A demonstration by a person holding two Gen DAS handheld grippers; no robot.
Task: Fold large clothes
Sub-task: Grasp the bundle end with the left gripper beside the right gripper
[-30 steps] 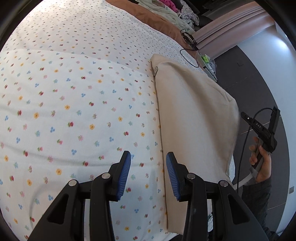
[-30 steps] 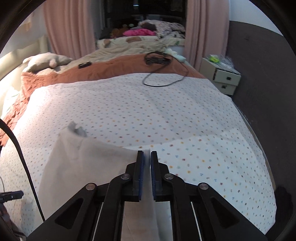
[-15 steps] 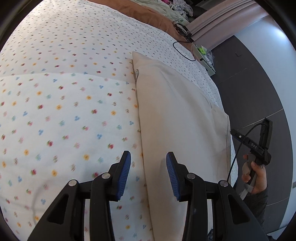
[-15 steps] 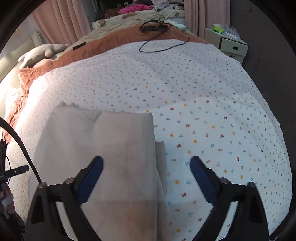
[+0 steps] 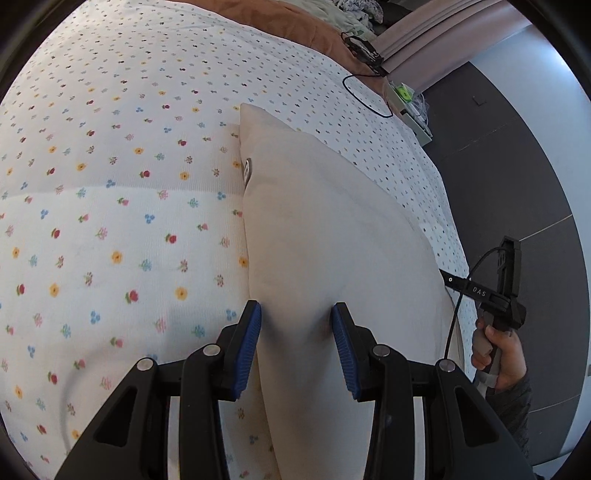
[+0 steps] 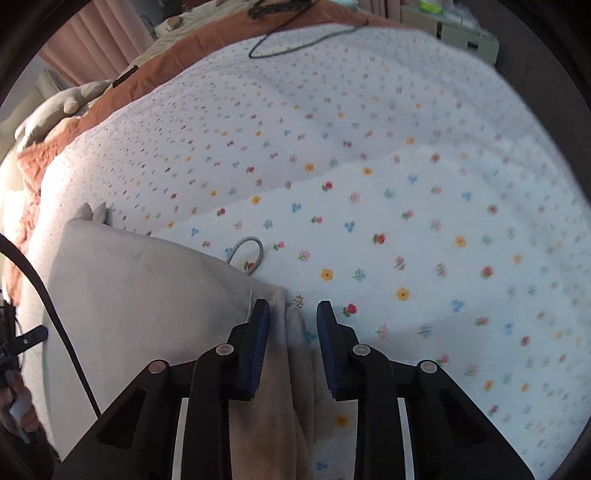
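A beige garment lies folded into a long strip on the flowered bedspread. My left gripper is open, its blue pads straddling the strip's near left edge. In the right wrist view the same garment lies at the left, with a drawstring loop beside its corner. My right gripper is open, with a fold of the garment's edge between its pads. The right gripper's body shows at the bed's right edge.
A black cable and a device lie on the far part of the bed near a brown blanket. A white bedside cabinet stands past the bed. Dark floor lies to the right.
My right gripper let go of the garment, opened wide, then narrowed and moved to its right edge. My left gripper moved right onto the strip's left edge.
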